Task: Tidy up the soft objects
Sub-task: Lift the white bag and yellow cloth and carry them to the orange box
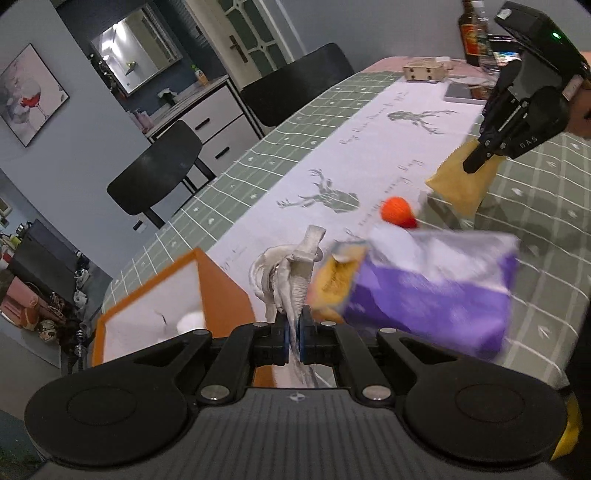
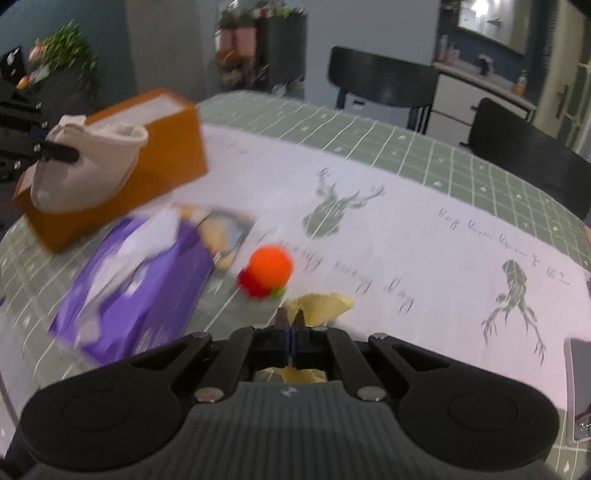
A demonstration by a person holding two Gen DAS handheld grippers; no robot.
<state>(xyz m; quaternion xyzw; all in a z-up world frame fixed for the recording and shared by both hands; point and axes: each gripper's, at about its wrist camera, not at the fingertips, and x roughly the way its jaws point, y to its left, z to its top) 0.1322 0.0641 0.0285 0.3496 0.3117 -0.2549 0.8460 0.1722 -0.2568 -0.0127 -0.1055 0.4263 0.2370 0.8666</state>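
My left gripper (image 1: 294,328) is shut on a grey-white cloth pouch (image 1: 291,269) and holds it in the air beside the open orange box (image 1: 221,291). From the right wrist view the pouch (image 2: 88,162) hangs in front of the orange box (image 2: 173,144). My right gripper (image 2: 291,325) is shut on a yellow cloth (image 2: 321,304) above the table; it shows in the left wrist view (image 1: 476,162) with the yellow cloth (image 1: 461,184) hanging below. An orange and red plush toy (image 2: 267,271) lies on the tablecloth, also in the left wrist view (image 1: 397,211).
A purple soft tissue pack (image 1: 432,291) lies next to the box, also in the right wrist view (image 2: 140,280). Black chairs (image 1: 159,173) stand along the table's far side. A bottle (image 1: 474,33), a small wooden box (image 1: 424,70) and a tablet (image 1: 460,92) sit at the far end.
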